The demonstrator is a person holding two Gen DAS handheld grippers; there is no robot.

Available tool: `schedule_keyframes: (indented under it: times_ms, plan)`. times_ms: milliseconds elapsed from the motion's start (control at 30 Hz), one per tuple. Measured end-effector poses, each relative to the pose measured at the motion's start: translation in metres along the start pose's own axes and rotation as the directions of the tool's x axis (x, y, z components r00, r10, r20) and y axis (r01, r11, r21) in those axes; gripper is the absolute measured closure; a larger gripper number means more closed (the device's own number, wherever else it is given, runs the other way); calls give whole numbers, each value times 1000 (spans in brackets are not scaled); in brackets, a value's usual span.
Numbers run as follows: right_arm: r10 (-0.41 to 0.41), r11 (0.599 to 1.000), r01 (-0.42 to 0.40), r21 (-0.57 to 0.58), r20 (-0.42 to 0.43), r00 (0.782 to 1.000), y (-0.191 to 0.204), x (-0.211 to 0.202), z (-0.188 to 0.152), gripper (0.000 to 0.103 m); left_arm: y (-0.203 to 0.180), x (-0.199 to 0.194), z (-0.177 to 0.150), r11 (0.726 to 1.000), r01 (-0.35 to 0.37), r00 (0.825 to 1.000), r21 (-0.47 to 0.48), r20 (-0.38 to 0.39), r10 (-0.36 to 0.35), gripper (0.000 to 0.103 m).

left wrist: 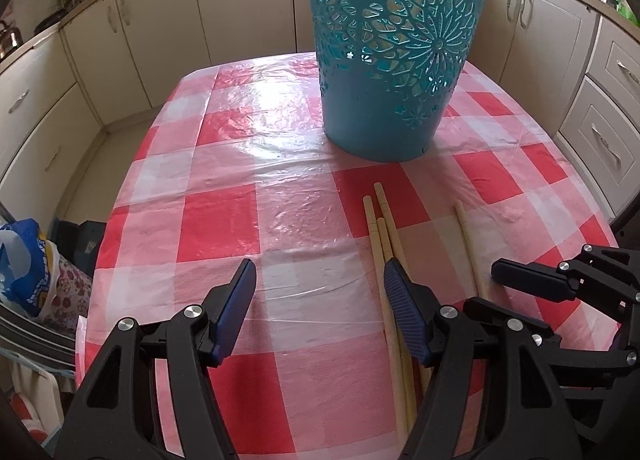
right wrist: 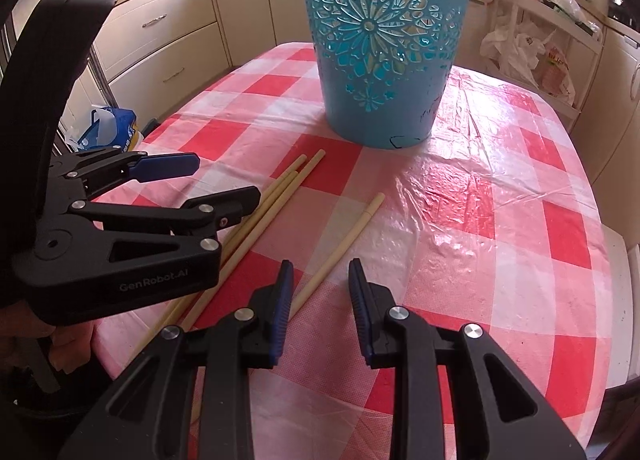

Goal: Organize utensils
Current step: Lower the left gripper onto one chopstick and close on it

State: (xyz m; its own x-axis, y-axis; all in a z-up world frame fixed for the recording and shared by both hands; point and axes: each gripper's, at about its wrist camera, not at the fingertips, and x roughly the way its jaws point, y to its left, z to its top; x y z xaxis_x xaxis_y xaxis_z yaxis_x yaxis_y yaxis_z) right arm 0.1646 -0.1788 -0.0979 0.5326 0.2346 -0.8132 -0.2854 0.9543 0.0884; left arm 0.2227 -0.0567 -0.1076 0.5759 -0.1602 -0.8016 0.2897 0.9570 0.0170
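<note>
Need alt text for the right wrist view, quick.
Open right hand-held gripper hovers near a lone chopstick on a red-checked tablecloth. Three more chopsticks lie left by the open left hand-held gripper; a teal cutout basket stands behind.

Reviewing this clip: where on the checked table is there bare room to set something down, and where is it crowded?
Bare cloth lies left of the blue basket, between the table edge and the three bundled chopsticks. More lies right of the single chopstick toward the far table edge. It is crowded near the front: left gripper and right gripper flank the chopsticks.
</note>
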Motion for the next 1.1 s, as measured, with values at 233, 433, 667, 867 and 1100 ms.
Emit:
schedule_keyframes:
  times_ms: [233, 433, 667, 867, 1100]
  plan:
    - [1, 1000, -1, -13, 6, 1000, 4, -1, -2, 66, -1, 3, -2, 1000, -2, 1000, 9, -25, 2, 40]
    - [34, 999, -34, 26, 15, 999, -2, -2, -2, 65, 0, 3, -2, 1000, -1, 1000, 8, -22, 2, 40]
    - [0, 999, 0, -33, 1, 1000, 7, -2, -3, 68, 1, 7, 2, 1000, 6, 999, 15, -33, -6, 40]
    - [-5, 1000, 4, -26, -10, 1000, 1, -1, -1, 71, 2, 9, 6, 1000, 11, 999, 10, -35, -11, 40]
    - [-35, 999, 35, 9, 9, 999, -9, 9, 10, 70, 1, 17, 16, 1000, 24, 999, -1, -22, -24, 51]
